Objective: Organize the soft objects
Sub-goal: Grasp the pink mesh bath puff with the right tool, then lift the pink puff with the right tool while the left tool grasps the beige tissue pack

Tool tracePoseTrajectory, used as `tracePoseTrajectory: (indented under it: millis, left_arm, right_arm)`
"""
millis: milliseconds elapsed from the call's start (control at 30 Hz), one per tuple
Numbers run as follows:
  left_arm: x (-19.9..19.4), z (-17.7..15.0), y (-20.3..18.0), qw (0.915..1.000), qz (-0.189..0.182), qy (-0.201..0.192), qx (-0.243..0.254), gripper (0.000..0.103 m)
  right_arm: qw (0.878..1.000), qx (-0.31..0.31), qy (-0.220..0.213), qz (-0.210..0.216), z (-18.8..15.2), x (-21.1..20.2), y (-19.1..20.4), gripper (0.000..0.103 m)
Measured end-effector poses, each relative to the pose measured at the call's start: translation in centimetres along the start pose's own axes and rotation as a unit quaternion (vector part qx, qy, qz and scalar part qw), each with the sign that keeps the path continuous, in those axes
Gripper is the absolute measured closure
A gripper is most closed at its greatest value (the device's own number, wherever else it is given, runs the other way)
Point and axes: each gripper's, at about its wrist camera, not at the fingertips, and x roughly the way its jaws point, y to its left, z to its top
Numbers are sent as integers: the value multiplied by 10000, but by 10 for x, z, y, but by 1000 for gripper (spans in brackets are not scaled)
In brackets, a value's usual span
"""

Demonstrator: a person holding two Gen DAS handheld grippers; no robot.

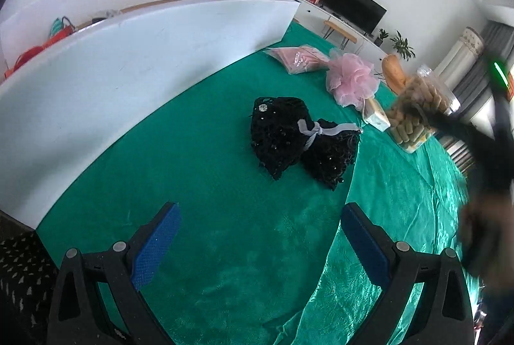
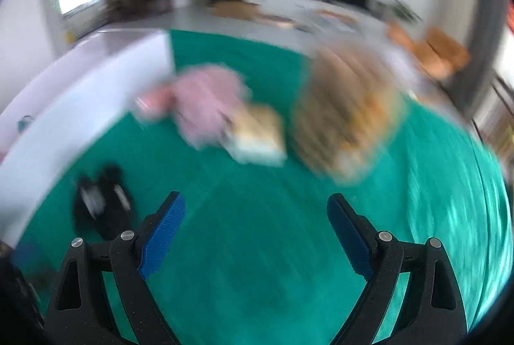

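Note:
A black lace bundle (image 1: pixel 298 136) tied with a grey ribbon lies on the green tablecloth (image 1: pixel 225 216), ahead of my left gripper (image 1: pixel 261 210), which is open and holds nothing. Further back right sit a pink mesh puff (image 1: pixel 353 78) and a pink flat packet (image 1: pixel 297 57). The right wrist view is motion-blurred: my right gripper (image 2: pixel 255 203) is open and empty above the cloth (image 2: pixel 257 248), the pink puff (image 2: pixel 208 100) and a small pale box (image 2: pixel 257 136) ahead, the black bundle (image 2: pixel 102 203) at its left.
A clear jar of tan cylinders (image 1: pixel 414 113) (image 2: pixel 347 116) stands right of the puff, a bread-like loaf (image 1: pixel 395 71) behind it. White boards (image 1: pixel 128 62) wall the table's left side. A blurred dark shape (image 1: pixel 482 168) fills the left wrist view's right edge.

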Motion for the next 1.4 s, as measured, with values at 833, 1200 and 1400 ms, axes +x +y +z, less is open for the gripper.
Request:
tracePoseTrajectory:
  millis: [833, 1200, 1400]
  left_arm:
    - [2, -2, -6, 9999, 39, 60, 129, 4]
    - [6, -7, -15, 9990, 135, 152, 399, 4]
    - [11, -7, -17, 9986, -105, 322, 417, 4]
  right_arm:
    - [9895, 806, 1171, -272, -91, -67, -99, 72]
    - [9856, 1549, 416, -546, -189, -55, -128, 25]
    - [9854, 1540, 275, -665, -190, -49, -125, 22]
